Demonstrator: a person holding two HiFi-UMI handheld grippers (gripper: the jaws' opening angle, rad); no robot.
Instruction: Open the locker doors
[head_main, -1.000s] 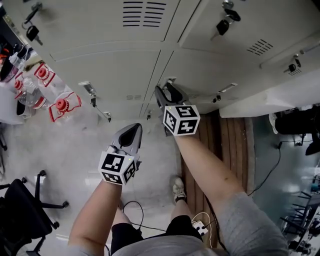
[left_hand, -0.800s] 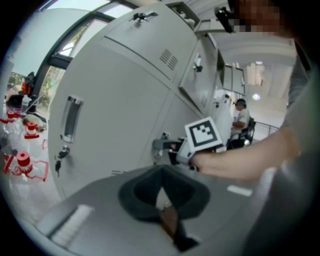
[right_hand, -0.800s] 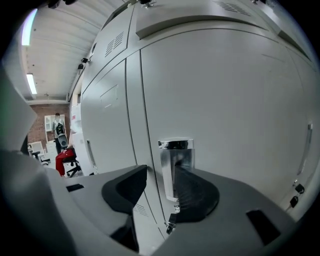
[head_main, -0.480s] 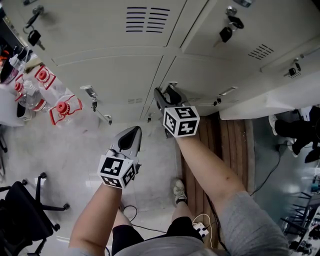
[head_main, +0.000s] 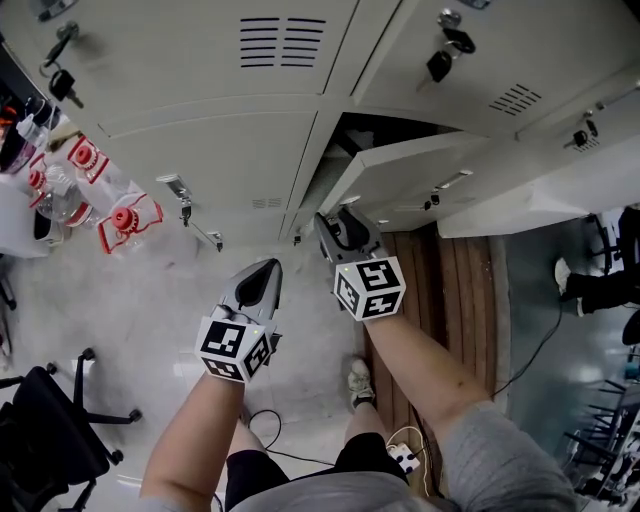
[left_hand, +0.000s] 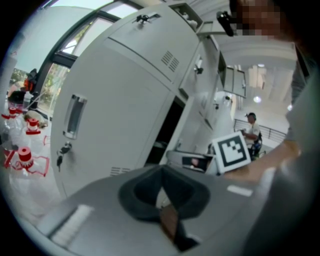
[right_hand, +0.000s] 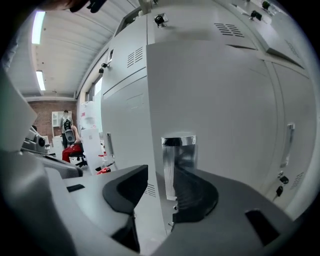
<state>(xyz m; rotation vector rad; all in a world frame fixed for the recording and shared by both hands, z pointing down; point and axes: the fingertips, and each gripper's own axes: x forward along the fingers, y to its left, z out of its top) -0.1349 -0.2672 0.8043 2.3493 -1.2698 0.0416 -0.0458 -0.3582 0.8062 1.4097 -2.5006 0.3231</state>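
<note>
A bank of pale grey lockers fills the top of the head view. One lower locker door (head_main: 420, 168) stands ajar, with a dark opening (head_main: 370, 130) behind it. My right gripper (head_main: 340, 215) is closed on that door's free edge. In the right gripper view (right_hand: 160, 192) the door edge (right_hand: 155, 125) runs between the jaws, and one pad lies on the chrome handle (right_hand: 177, 160). My left gripper (head_main: 263, 272) hangs shut and empty over the floor, left of the right one and short of the lockers. In the left gripper view its tips (left_hand: 161, 187) meet and the dark opening (left_hand: 167, 125) shows.
Keys hang in locks on the upper doors (head_main: 437, 62). The lower left locker door (head_main: 200, 150) is closed, its handle (head_main: 175, 185) sticking out. Bottles with red caps (head_main: 120, 212) stand at the left, a black chair (head_main: 50, 430) at the bottom left. A wooden platform (head_main: 450, 290) lies below the lockers.
My right gripper has drawn back toward me with the door edge in it. The lower door has swung from closed to ajar, baring a dark gap. The left gripper has stayed put.
</note>
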